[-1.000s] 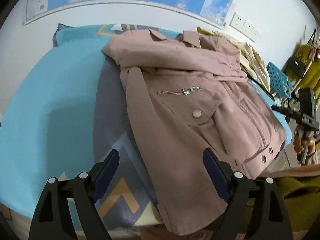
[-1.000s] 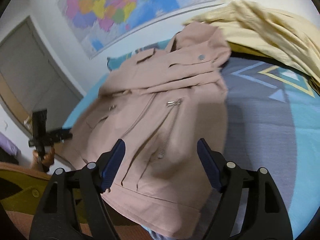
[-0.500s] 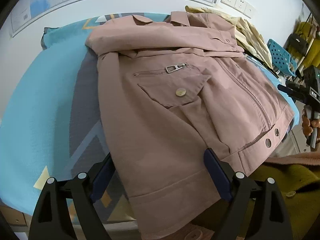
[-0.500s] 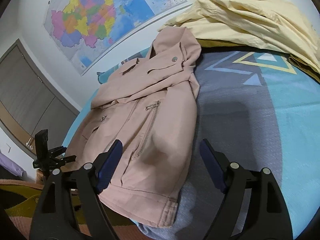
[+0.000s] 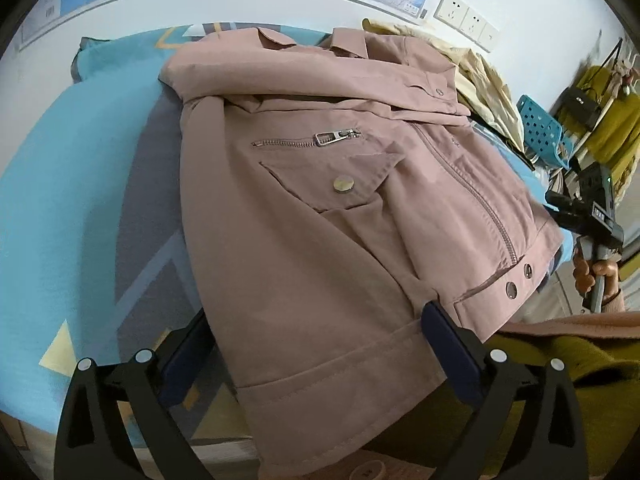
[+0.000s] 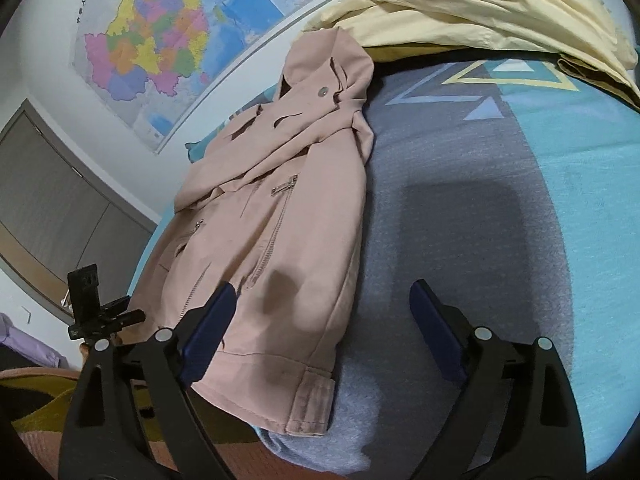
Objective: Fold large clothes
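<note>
1. Jacket: pink, lying front-up on the blanket, sleeves folded across the chest, collar toward the wall, hem at the near edge.
2. Left gripper: fingers spread wide, holding nothing. It sits low at the near edge and points along the jacket toward the collar. The hem's left corner lies between the fingers; the left pad is partly hidden behind the jacket's side edge, the right pad is over the hem band. Can't tell whether either pad touches the cloth.
3. Right gripper: fingers also spread wide, holding nothing. It points over the jacket's right hem corner, with the left pad above the fabric and the right pad above bare blanket, clear of the jacket.
4. Each wrist view shows the other handheld unit off to the jacket's far side, beyond the blanket's edge.
5. Yellow garment piled at the blanket's far end, touching the jacket's collar area.
6. Map on the wall behind.
</note>
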Motion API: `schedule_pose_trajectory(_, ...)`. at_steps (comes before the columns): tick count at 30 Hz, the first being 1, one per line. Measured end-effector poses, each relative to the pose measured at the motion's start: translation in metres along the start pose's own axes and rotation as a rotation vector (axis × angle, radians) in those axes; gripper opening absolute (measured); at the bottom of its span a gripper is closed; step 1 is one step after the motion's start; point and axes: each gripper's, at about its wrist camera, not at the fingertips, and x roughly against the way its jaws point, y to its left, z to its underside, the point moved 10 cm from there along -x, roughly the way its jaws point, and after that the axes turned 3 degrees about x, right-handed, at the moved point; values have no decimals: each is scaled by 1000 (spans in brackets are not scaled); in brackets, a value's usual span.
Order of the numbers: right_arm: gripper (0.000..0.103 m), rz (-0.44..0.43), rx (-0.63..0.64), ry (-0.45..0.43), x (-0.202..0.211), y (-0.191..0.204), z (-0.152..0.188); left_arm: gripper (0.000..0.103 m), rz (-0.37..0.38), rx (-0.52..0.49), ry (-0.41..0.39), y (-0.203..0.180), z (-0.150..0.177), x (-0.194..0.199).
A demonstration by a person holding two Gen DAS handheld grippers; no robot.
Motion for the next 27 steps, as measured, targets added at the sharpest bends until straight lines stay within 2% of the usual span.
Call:
schedule_pose_trajectory(4,88,-8,7,5,1,3,1,96,3,-3,2,-2,1,0)
schedule_pose_trajectory(5,88,-18,5,9,1,4,3,96,22,1,3,-4,1,0)
schedule_pose_trajectory(8,88,-68,12,30,-2,13,9,96,68,16,6,-8,0,0)
schedule_pose_trajectory(11,88,-127,36,56,-7,27,15,96,49,-2,13,-11,0,-2)
schedule_pose_trajectory(12,88,-151,40,64,-8,32,17,92,45,-3,9,-12,0,-2)
schedule_pose_trajectory(14,88,-181,75,88,-13,43,22,69,38,0,-2,-10,-3,-1)
schedule_pose_trajectory(17,88,-207,86,95,-17,50,22,54,30,22,-9,-5,-7,-2)
schedule_pose_trajectory(18,88,-218,83,97,-17,52,22,53,25,30,-8,-3,-8,-2)
schedule_pose_trajectory(20,88,-266,82,106,-18,59,23,55,46,48,-3,-1,-8,-2)
schedule_pose_trajectory(22,88,-265,105,115,-21,63,25,79,95,54,6,-7,-8,-2)
schedule_pose_trajectory(23,87,-261,113,118,-22,63,25,82,104,52,7,-11,-7,-3)
schedule_pose_trajectory(24,84,-254,112,120,-24,64,25,81,85,39,4,-13,-7,-4)
schedule_pose_trajectory(25,73,-257,105,126,-26,64,26,79,62,19,0,-15,-7,-6)
schedule_pose_trajectory(26,53,-266,93,136,-27,62,27,63,51,12,-8,-17,-7,-6)
schedule_pose_trajectory(27,41,-276,66,160,-32,60,30,49,56,18,-9,-17,-8,-6)
